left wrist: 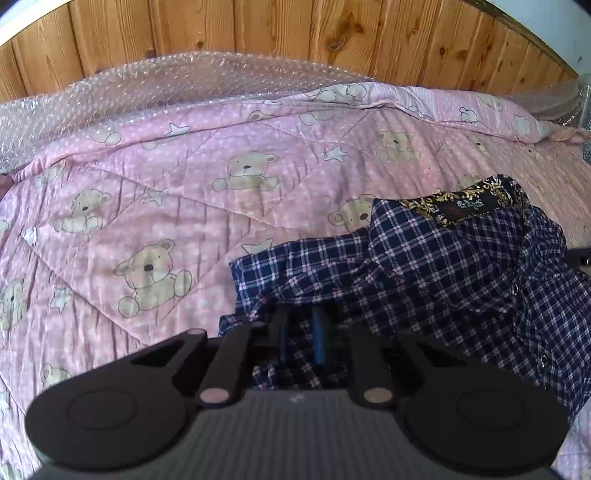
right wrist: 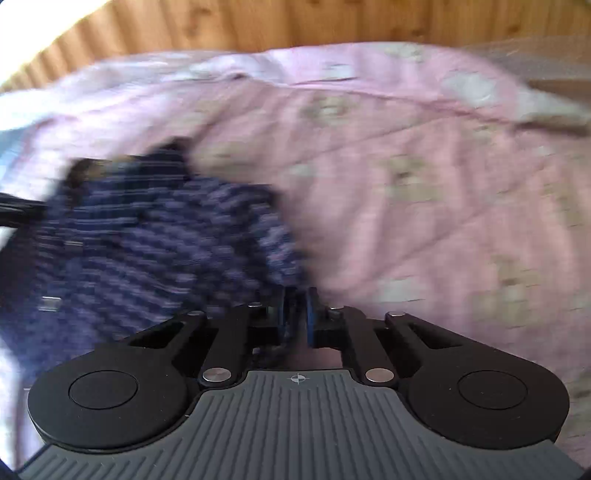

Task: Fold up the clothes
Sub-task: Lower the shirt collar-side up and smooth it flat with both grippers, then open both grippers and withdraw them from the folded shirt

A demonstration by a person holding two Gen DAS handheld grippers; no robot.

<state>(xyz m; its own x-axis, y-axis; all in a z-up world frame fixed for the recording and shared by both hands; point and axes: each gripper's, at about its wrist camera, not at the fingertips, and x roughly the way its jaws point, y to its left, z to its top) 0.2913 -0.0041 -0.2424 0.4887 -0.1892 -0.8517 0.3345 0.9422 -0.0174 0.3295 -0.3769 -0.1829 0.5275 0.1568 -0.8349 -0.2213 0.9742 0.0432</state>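
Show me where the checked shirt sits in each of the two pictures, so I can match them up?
Left wrist view: the checked shirt fills the lower right, its gold-patterned collar band uppermost.
Right wrist view: it lies left of centre, blurred.
Shared landmark: the pink teddy-bear quilt beneath it, under the wooden wall.

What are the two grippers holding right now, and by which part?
Both hold the plaid shirt. The left gripper pinches a bunched fold at its lower left edge; the right gripper grips an edge at its right side, exact part blurred.
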